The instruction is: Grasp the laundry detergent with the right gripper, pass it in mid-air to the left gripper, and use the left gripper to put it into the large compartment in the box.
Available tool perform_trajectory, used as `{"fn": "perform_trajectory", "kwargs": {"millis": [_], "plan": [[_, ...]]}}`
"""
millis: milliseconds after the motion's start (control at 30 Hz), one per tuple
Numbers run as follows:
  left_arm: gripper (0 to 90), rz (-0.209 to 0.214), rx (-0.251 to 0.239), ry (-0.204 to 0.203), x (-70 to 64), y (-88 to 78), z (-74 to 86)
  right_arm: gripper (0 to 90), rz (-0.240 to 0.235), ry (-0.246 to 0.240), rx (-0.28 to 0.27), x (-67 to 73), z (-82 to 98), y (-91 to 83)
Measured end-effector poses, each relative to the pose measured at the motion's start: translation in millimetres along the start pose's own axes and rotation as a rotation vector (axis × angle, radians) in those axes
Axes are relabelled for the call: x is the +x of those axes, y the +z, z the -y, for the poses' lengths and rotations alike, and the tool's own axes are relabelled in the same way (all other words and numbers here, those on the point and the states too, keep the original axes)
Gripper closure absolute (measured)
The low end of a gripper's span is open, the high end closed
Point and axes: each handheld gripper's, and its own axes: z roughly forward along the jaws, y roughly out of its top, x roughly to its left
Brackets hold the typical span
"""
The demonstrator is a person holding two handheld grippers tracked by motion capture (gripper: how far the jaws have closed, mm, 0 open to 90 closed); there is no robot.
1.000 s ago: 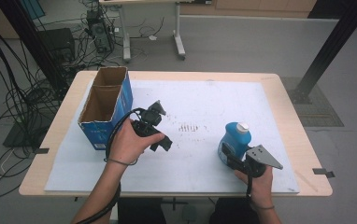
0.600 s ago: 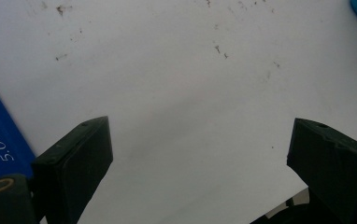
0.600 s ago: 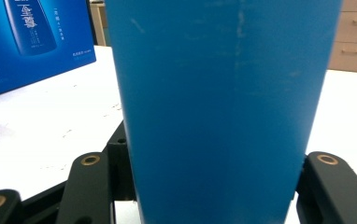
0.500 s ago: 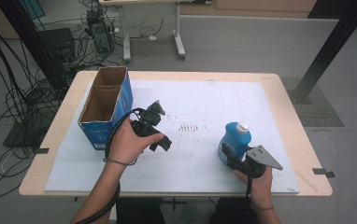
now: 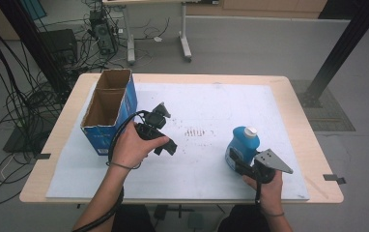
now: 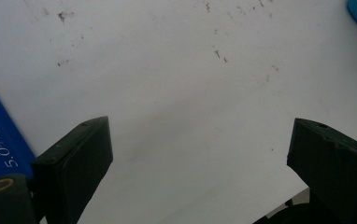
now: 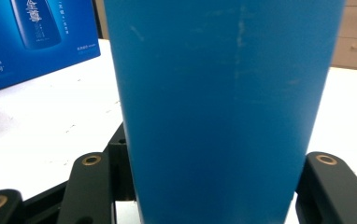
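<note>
Blue bottle (image 5: 243, 145) upright, clamped between right tongs (image 5: 234, 159); left tongs (image 5: 165, 130) agape, well apart.

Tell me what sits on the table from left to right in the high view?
Open cardboard box → left gripper, open over the white mat → blue bottle → right gripper, its fingers shut on that bottle.
</note>
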Motion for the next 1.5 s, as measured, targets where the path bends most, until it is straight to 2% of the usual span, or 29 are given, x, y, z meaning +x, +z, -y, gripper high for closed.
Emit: {"fn": "perform_trajectory", "kwargs": {"millis": [33,200,233,300,433,467,567,667,700,733,767,800,833,933,1000,1033,1067,1100,1133,1167,1200,1233,1300,1333,1367,1433,1467,1500], "plan": [[7.2,0.004,0.005,0.019,-1.4,-2.0,-2.2,43.5,-0.006,0.009,-0.001,-2.6,-2.6,-0.4],[7.1,0.008,0.007,0.049,-2.8,-7.9,-6.5,43.5,-0.027,0.014,-0.001,-9.2,-12.1,-2.7],[7.1,0.017,0.002,0.072,-2.6,-13.3,-9.0,43.5,-0.044,0.020,0.005,-12.9,-17.7,-3.7],[7.0,0.021,0.002,0.079,-2.3,-15.0,-9.8,43.5,-0.058,0.019,0.012,-16.0,-21.9,-4.2],[7.2,0.047,0.002,0.135,-1.0,-26.8,-15.2,43.5,-0.099,0.017,0.030,-24.5,-34.2,-5.4],[7.2,0.047,0.002,0.135,-1.0,-26.8,-15.2,43.5,-0.099,0.017,0.030,-24.5,-34.2,-5.4],[7.5,0.041,0.016,0.167,0.3,-35.8,-19.9,43.5,-0.147,0.025,0.038,-32.1,-46.7,-5.3],[7.8,0.060,0.008,0.188,2.4,-45.4,-23.8,43.5,-0.181,0.011,0.044,-38.5,-56.6,-4.2],[7.8,0.059,0.006,0.208,2.9,-50.0,-25.6,43.5,-0.193,0.014,0.047,-40.8,-59.5,-3.7],[7.8,0.059,0.006,0.208,2.9,-50.0,-25.6,43.5,-0.212,0.020,0.049,-44.2,-63.1,-3.0],[7.8,0.063,0.002,0.234,2.7,-56.9,-28.3,43.4,-0.224,0.026,0.049,-46.1,-65.1,-2.7],[7.8,0.063,0.002,0.234,2.7,-56.9,-28.3,43.4,-0.224,0.026,0.049,-46.1,-65.1,-2.7],[7.8,0.066,0.018,0.256,3.2,-64.0,-30.7,43.5,-0.248,0.021,0.051,-50.3,-71.0,-1.7],[7.8,0.064,0.017,0.278,3.3,-68.7,-32.0,43.4,-0.270,0.004,0.051,-53.7,-77.8,-0.7],[7.9,0.079,0.016,0.291,3.7,-75.1,-34.3,43.5,-0.321,-0.004,0.046,-57.3,-87.1,0.1],[8.0,0.093,0.017,0.325,2.6,-80.4,-35.9,43.5,-0.335,-0.003,0.044,-58.0,-89.3,0.3],[7.9,0.093,0.017,0.325,2.6,-80.4,-35.9,43.5,-0.335,-0.003,0.044,-58.0,-89.3,0.3],[7.9,0.121,0.020,0.347,0.8,-84.2,-37.6,43.4,-0.388,-0.005,0.041,-59.7,-94.8,1.7],[7.9,0.121,0.020,0.347,0.8,-84.2,-37.6,43.4,-0.388,-0.005,0.041,-59.7,-94.8,1.7],[7.9,0.124,0.021,0.374,-1.5,-87.0,-39.4,43.4,-0.435,0.000,0.039,-60.4,-99.6,3.3],[7.9,0.124,0.021,0.374,-1.5,-87.0,-39.4,43.4,-0.435,0.000,0.039,-60.4,-99.6,3.3],[8.0,0.127,0.020,0.409,-3.8,-89.4,-40.5,43.4,-0.495,0.000,0.041,-60.0,-104.6,4.6],[7.9,0.142,0.021,0.446,-6.3,-92.9,-42.3,43.4,-0.541,-0.004,0.041,-58.2,-109.1,5.5],[8.0,0.142,0.021,0.446,-6.3,-92.9,-42.3,43.4,-0.541,-0.004,0.041,-58.2,-109.1,5.5],[7.9,0.147,0.020,0.478,-8.1,-96.1,-43.7,43.4,-0.575,-0.022,0.047,-56.2,-113.5,6.7],[7.9,0.140,0.037,0.512,-11.5,-99.6,-45.1,43.4,-0.602,-0.038,0.054,-54.4,-116.7,7.9],[7.9,0.140,0.037,0.512,-11.5,-99.6,-45.1,43.4,-0.619,-0.041,0.058,-53.7,-118.3,9.0],[8.0,0.132,0.061,0.547,-14.6,-101.8,-45.9,43.5,-0.626,-0.041,0.059,-53.2,-118.9,9.6]]}}
